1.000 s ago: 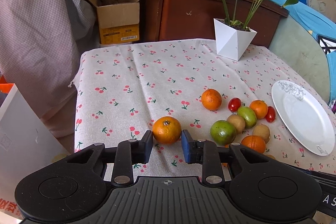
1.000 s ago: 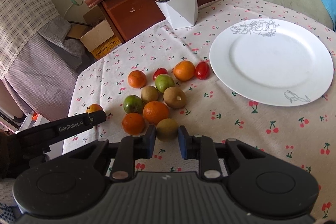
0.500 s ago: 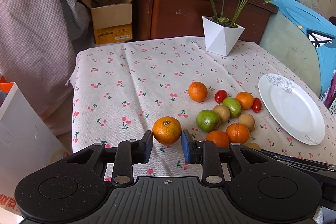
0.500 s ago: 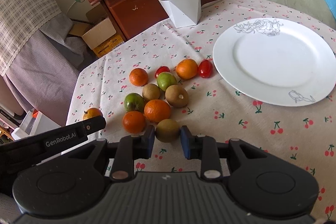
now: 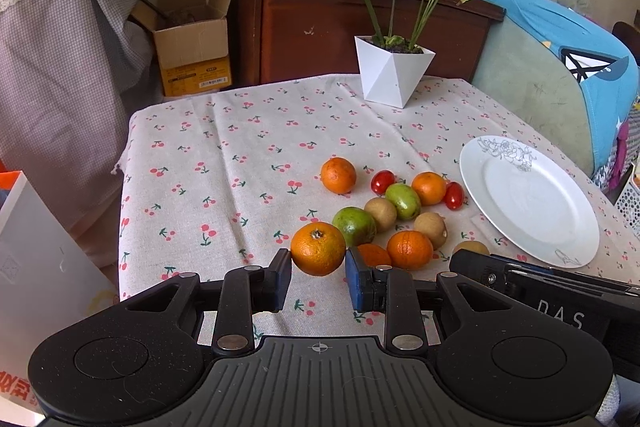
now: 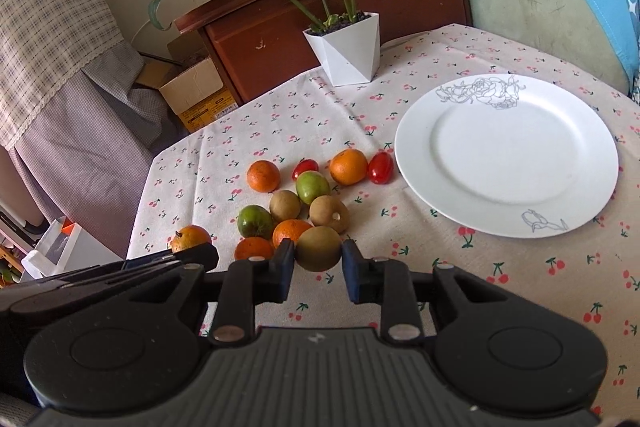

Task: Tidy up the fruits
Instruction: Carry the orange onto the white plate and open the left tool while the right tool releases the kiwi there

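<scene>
My left gripper (image 5: 318, 273) is shut on an orange (image 5: 318, 248) and holds it above the cherry-print cloth, left of the fruit pile. My right gripper (image 6: 319, 267) is shut on a brown kiwi (image 6: 319, 248) at the pile's near edge; I cannot tell whether the kiwi is off the cloth. The pile holds oranges (image 6: 263, 176), kiwis (image 6: 329, 213), green fruits (image 6: 313, 187) and red tomatoes (image 6: 380, 167). An empty white plate (image 6: 506, 155) lies right of the pile. The left gripper with its orange (image 6: 190, 237) shows at the lower left of the right wrist view.
A white potted plant (image 6: 347, 51) stands at the table's far edge. A brown wooden cabinet (image 5: 320, 23) and a cardboard box (image 5: 191, 47) stand behind the table. A cushioned seat with blue cloth (image 5: 560, 75) is at the right. A white bag (image 5: 36, 267) sits off the left edge.
Both grippers have lifted and drawn back from the table. The left one carried its orange up and to the right, toward the pile. The right one kept its grip on the kiwi.
</scene>
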The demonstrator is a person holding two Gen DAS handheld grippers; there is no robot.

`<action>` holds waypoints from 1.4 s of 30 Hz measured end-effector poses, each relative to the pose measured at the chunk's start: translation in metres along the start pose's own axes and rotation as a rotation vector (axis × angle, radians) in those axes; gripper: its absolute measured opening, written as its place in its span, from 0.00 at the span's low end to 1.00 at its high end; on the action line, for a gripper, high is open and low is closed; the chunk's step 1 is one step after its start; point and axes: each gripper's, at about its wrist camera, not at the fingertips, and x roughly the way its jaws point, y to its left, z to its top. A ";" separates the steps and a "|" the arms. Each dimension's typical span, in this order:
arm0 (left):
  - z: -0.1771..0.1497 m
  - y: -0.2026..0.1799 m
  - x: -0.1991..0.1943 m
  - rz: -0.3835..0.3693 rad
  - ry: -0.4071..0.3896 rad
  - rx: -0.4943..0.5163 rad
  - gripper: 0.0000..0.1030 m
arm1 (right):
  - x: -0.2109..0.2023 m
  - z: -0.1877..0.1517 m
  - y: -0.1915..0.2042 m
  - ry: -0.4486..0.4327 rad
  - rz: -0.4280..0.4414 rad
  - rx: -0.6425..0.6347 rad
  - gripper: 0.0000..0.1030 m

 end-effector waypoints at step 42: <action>0.019 -0.109 0.039 -0.291 0.005 0.082 0.26 | -0.032 0.015 -0.106 -0.115 -0.160 0.299 0.25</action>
